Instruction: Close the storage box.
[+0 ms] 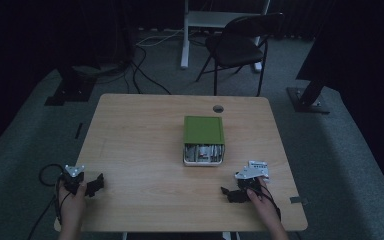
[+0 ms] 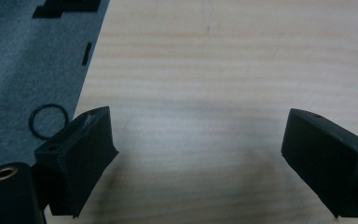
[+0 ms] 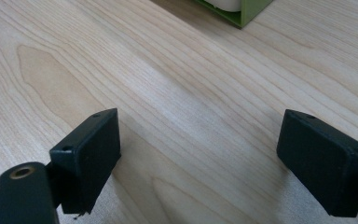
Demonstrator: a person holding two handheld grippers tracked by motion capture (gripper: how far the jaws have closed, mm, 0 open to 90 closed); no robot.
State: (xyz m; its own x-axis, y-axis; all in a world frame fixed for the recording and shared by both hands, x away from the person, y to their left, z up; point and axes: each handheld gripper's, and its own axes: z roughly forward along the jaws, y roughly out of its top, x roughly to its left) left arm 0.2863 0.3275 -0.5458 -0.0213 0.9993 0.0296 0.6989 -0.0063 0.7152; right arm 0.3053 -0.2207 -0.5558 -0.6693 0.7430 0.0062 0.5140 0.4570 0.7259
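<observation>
One wooden table (image 1: pixel 145 150), seen from above, with one green box (image 1: pixel 203 131) standing slightly right of centre, its near end open and white packets (image 1: pixel 203 152) packed inside, too small to count. Two grippers, one per hand, both at the near edge. Left gripper (image 1: pixel 96 183) at the near left corner, well apart from the box, fingers (image 2: pixel 81 158) spread wide with nothing but bare wood between them. Right gripper (image 1: pixel 228 194) at the near right, nearer to the box but still apart from it, fingers (image 3: pixel 91 154) likewise spread wide over bare table, holding nothing. One green corner of the box (image 3: pixel 235 9) at the far edge of the right gripper view. One black ring (image 2: pixel 49 121) lying on the grey carpet beside the table's left edge. One dark folding chair (image 1: pixel 240 42) beyond the far side.
</observation>
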